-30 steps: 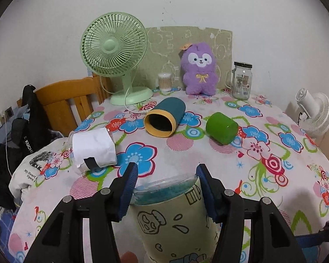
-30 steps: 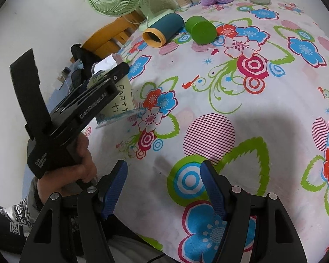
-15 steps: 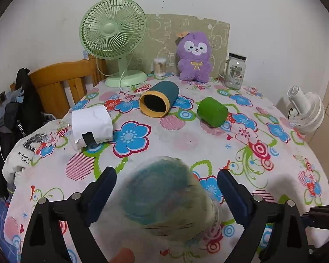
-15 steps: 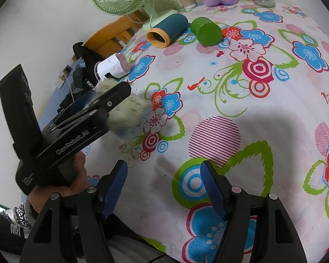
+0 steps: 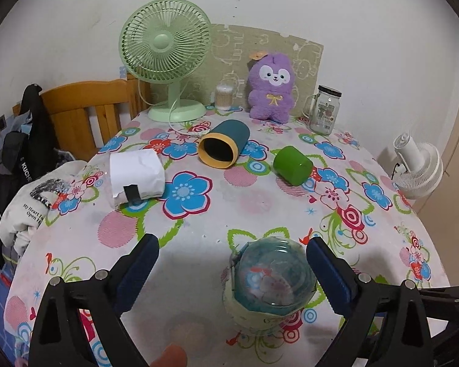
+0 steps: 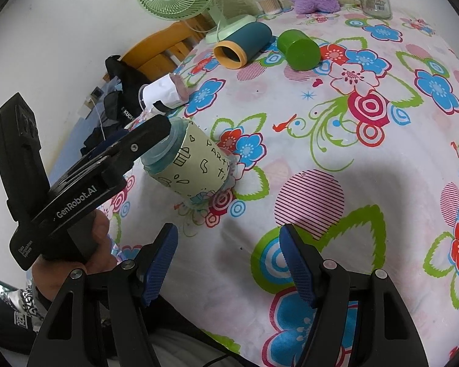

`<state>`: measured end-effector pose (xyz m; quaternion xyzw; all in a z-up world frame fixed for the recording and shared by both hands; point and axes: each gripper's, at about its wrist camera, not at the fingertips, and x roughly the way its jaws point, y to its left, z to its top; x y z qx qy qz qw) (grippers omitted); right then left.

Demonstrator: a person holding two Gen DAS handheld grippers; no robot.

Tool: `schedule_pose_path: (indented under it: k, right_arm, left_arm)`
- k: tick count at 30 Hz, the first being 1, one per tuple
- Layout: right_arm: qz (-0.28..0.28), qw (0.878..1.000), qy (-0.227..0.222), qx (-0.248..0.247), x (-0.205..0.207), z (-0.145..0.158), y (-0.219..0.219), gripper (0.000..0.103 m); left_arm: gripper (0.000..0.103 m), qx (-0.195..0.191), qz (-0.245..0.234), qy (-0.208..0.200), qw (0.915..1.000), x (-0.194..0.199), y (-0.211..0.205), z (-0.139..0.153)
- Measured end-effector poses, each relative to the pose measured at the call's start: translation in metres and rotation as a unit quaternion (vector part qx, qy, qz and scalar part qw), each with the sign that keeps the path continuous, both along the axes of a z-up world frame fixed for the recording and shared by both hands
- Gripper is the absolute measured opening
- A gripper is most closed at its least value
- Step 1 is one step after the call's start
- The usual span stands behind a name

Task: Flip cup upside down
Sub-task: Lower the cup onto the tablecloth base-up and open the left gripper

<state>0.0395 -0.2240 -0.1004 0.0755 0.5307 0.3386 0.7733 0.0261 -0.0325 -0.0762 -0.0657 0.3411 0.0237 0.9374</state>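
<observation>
Green fan (image 5: 165, 58), purple plush (image 5: 271, 87), glass jar (image 5: 325, 109), teal tumbler (image 5: 224, 145) and green cup (image 5: 292, 165) on floral tablecloth (image 5: 260, 205).

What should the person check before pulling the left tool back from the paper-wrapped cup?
1. Cup stands on the table with its blue end up: ok.
2. Left gripper open, with one of its fingers on each side of the cup: ok.
3. Gap between the cup and the finger on the picture's right: cannot tell, they look very close.
4. Right gripper open, empty and away from the cup: ok.
5. Green cup and teal cup lie on their sides farther back, out of the way: ok.
</observation>
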Motion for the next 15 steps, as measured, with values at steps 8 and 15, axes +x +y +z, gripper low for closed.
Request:
schedule_pose_path:
  k: [8, 15]
  right_arm:
    - [0.005, 1.000, -0.015, -0.003, -0.002, 0.010, 0.005, 0.072]
    - [0.005, 0.999, -0.047, -0.011, -0.003, 0.032, 0.011, 0.072]
  left_arm:
    - [0.098, -0.023, -0.003, 0.011, 0.9997, -0.007, 0.009, 0.008]
    - [0.102, -0.018, -0.007, -0.012, 0.9998, -0.021, 0.012, 0.032]
